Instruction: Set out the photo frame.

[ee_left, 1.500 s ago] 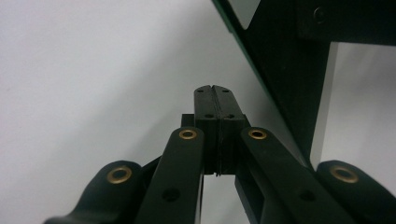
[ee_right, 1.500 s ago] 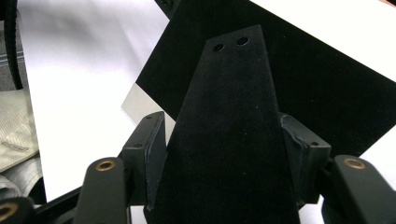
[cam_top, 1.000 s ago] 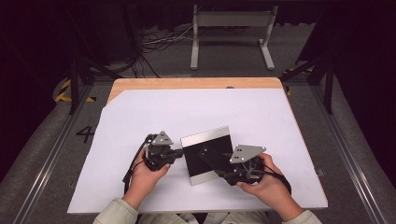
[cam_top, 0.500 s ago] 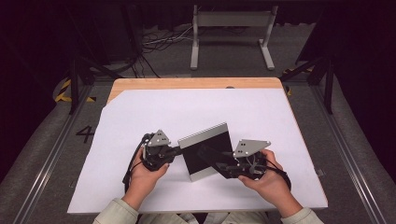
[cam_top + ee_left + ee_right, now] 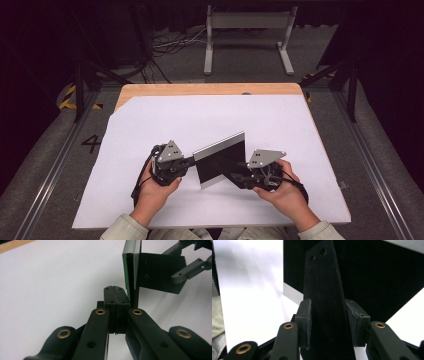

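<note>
Both your hands low over the table, grippers angled inward toward each other.

Your left hand [image 5: 159, 189] wraps the left gripper [image 5: 191, 161] from behind, forearm coming in from the bottom edge; the gripper points right and slightly away from you, its jaws pressed flat together with no gap between the pads [image 5: 116, 300]. Your right hand [image 5: 280, 187] grips the right gripper [image 5: 236, 176], which points left; its jaws have just been closing and now sit against a flat black stand piece [image 5: 324, 297], probably clamping it, though pad contact is hard to confirm.
</note>
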